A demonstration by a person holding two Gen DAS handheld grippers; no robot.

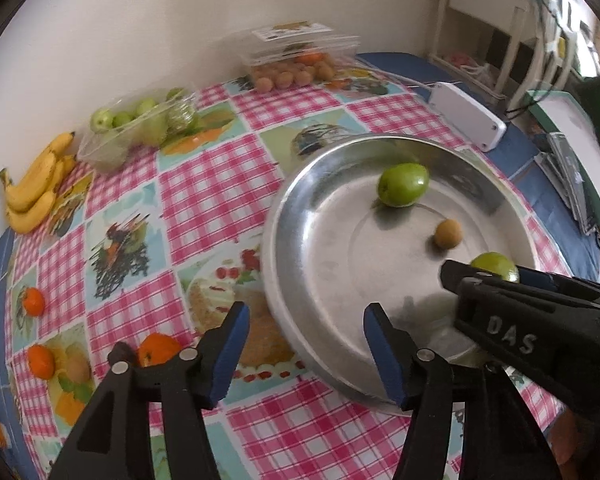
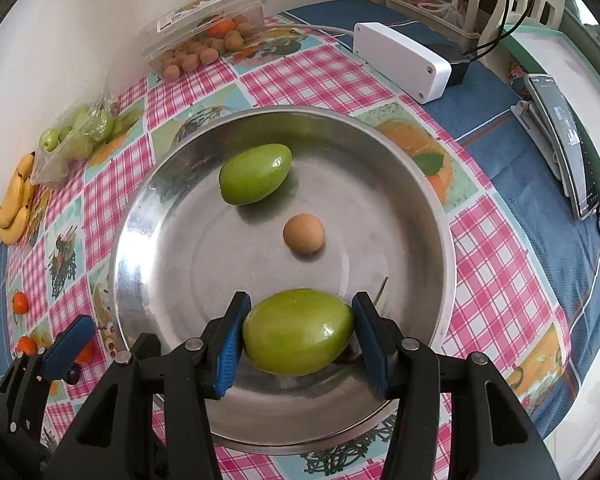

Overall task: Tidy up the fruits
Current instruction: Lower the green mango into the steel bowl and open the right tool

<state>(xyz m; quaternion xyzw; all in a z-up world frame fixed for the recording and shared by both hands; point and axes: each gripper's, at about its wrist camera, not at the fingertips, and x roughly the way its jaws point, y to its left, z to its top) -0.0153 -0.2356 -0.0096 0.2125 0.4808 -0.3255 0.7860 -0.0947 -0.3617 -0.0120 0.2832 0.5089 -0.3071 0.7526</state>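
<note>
On the checked cloth of the counter [image 1: 204, 184], a steel tray [image 2: 432, 208]; right tool [image 2: 298, 332] grips a green fruit [image 2: 298, 332], left tool [image 1: 306, 346] gapes empty.

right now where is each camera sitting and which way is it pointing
Left wrist: rides the left hand-held gripper, open over the near-left rim of the round steel tray, facing the back wall; the right hand-held gripper enters from the right.
Right wrist: rides the right hand-held gripper, looking down into the tray, pads either side of the near green oval fruit; a left pad shows lower left.
Shared: tray, far green fruit, small round brown fruit.
</note>
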